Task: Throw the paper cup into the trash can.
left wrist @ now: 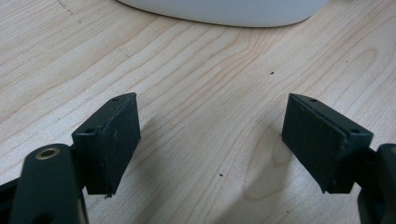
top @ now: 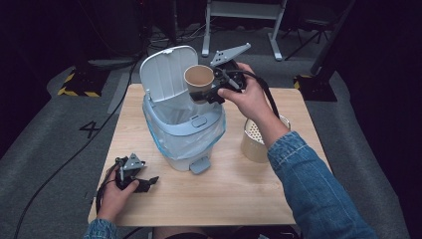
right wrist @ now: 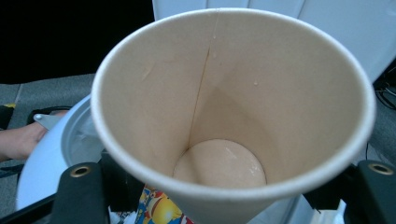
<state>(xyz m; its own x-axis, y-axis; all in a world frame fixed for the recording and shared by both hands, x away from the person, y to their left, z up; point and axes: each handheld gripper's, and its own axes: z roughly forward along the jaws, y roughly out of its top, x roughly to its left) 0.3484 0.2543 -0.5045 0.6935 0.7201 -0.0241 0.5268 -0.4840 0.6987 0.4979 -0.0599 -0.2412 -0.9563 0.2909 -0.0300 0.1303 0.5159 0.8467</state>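
A brown paper cup hangs tilted above the open white pedal bin, mouth toward the camera. My right gripper is shut on the cup's lower wall; in the right gripper view the empty cup sits between both black jaws. The bin's lid stands up behind the cup, and a clear liner lines the bin. My left gripper rests low on the wooden table at the front left, jaws open, with bare wood between its pads. The bin's white base lies ahead of it.
A cream perforated container stands on the table right of the bin, partly behind the right forearm in a denim sleeve. The bin's foot pedal points toward the front edge. Grey floor, cables and desk legs surround the table.
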